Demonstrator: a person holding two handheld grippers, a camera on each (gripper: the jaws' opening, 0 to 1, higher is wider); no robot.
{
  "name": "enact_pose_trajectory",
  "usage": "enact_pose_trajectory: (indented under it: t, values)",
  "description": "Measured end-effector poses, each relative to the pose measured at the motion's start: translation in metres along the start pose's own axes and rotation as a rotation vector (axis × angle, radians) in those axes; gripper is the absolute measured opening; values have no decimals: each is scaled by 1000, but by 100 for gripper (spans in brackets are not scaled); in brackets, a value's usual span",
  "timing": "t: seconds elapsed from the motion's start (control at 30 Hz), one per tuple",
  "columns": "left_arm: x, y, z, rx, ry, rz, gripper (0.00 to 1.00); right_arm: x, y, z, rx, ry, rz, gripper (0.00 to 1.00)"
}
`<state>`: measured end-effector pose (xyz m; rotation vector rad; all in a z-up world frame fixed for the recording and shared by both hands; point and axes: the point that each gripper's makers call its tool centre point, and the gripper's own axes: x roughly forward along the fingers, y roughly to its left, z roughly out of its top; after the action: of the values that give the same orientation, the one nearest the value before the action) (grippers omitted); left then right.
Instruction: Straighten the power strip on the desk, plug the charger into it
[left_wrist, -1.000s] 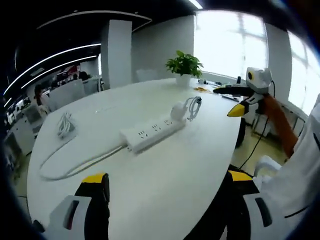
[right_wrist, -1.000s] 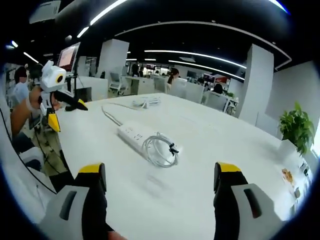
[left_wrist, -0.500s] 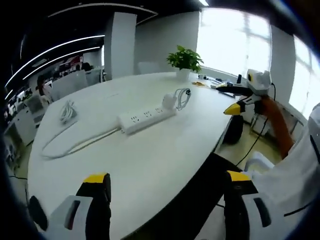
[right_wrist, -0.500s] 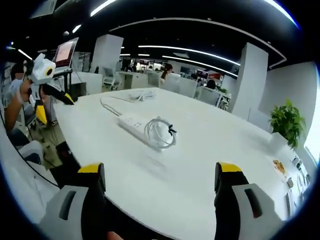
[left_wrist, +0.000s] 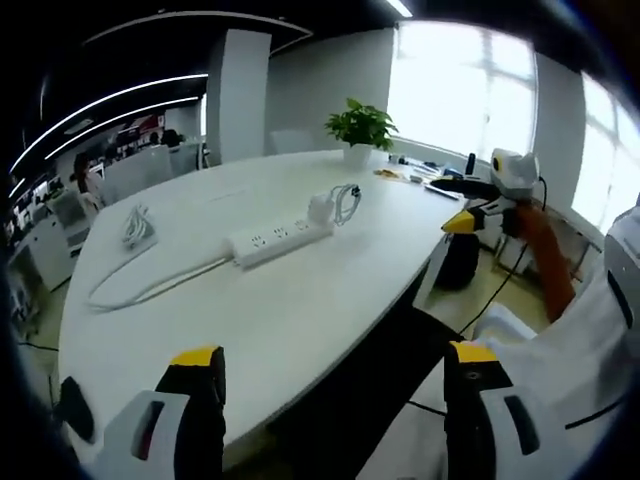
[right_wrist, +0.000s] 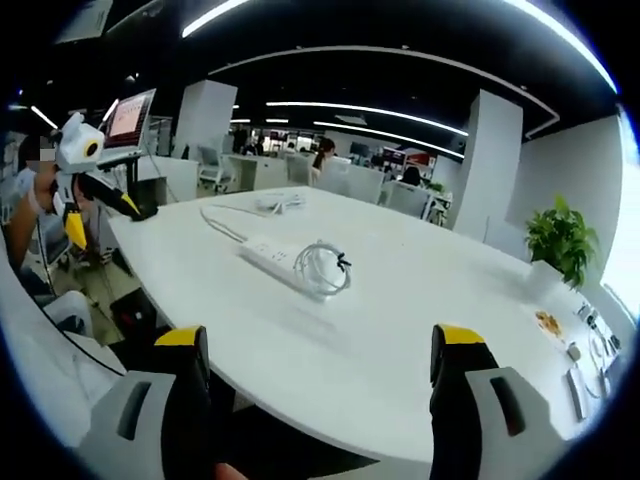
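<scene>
White office surface carries the power strip mid-way across, its cord trailing left, the charger touching its right end. My left gripper and right gripper hang back from the strip, jaws apart, empty.

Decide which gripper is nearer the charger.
Right, probably. The charger lies on the strip's near end for the right gripper; for the left gripper it lies beyond the strip.
</scene>
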<state>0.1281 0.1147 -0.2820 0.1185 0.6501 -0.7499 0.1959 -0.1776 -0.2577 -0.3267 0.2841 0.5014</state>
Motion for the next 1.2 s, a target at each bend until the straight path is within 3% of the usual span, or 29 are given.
enact_pose_trajectory:
  t: [0.5, 0.97, 1.2]
  values:
    - [-16, -5, 8, 16, -13, 39, 90, 1, 9, -13, 50, -1, 1, 89]
    - [-16, -1, 3, 20, 3, 45, 88, 1, 11, -2, 107, -67, 8, 90]
    - [-16, 1, 0, 14, 8, 48, 88, 1, 10, -4, 110, -60, 4, 90]
